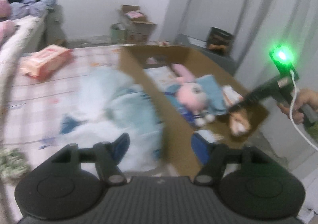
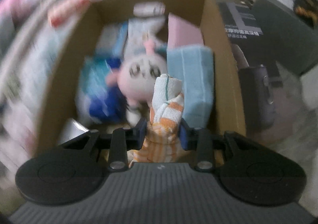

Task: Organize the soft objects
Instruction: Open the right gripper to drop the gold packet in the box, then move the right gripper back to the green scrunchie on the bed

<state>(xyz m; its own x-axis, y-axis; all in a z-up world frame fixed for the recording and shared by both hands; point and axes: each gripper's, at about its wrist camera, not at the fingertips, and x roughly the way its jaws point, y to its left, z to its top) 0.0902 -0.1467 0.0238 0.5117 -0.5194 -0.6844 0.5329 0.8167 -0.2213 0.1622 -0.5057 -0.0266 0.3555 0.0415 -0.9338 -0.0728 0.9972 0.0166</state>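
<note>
The right gripper [image 2: 163, 131] pinches an orange-striped cloth [image 2: 166, 104], long axis pointing away from the claw, directly above the cardboard box [image 2: 220, 76], just right of the pink plush [image 2: 139, 76], while the left gripper [image 1: 162, 144] gapes empty.

Matt cardboard box [image 2: 218, 60], fuzzy plush bunny [image 2: 139, 80]

an orange-and-white cloth [image 2: 167, 108] hangs bunched over an open cardboard box [image 2: 222, 76], which holds a pink plush rabbit [image 2: 139, 76] lying beside a folded light-blue towel [image 2: 196, 76].
</note>
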